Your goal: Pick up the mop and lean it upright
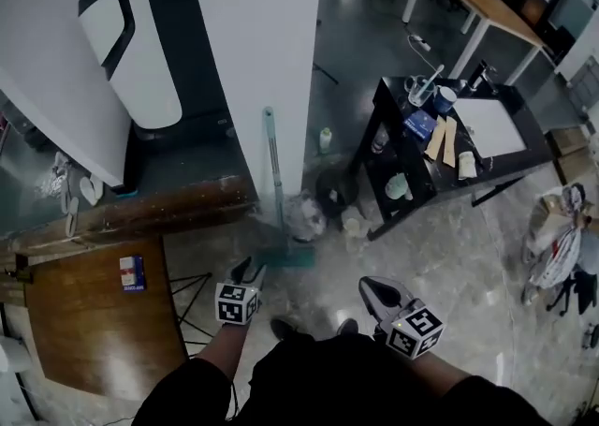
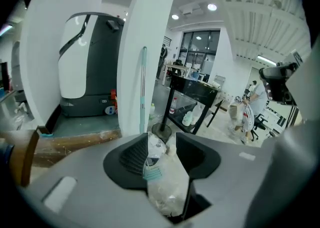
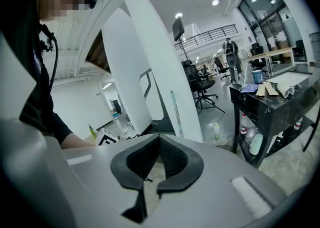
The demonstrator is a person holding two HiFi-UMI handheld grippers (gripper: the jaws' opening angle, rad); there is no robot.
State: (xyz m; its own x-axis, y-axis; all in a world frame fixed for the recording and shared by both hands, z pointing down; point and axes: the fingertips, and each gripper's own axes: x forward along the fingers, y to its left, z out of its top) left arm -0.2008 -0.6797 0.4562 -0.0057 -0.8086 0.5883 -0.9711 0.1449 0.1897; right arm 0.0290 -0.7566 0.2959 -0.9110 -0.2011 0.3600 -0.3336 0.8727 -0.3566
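1. The mop [image 1: 274,171] stands nearly upright. Its pale teal handle leans against the edge of the white pillar [image 1: 271,40], and its teal head [image 1: 285,258] rests on the floor at the pillar's foot.
2. The mop's long axis runs floor to ceiling, close to vertical. In the left gripper view the handle [image 2: 143,86] shows as a thin upright line against the pillar.
3. From both tools the mop lies ahead and a little below. In the head view the left gripper [image 1: 251,270] sits just beside the mop head. The right gripper [image 1: 370,286] is further off to the right, so the left hand is the nearer one.
4. The left gripper [image 2: 161,139] has its jaws apart and grips nothing. Only the mop head and a crumpled clear plastic bag [image 1: 304,216] on the floor show through the gap.
5. The right gripper [image 3: 159,139] has its jaw tips together with nothing between them. From it the mop handle [image 3: 176,111] stands ahead against the pillar, well apart from the jaws.
6. My judgement is that the leaning is done, since neither tool touches the mop.
7. If the mop needs steadying, the left gripper would reach forward to the lower handle. A black shelf trolley [image 1: 386,96] stands to the pillar's right, clear of the mop.
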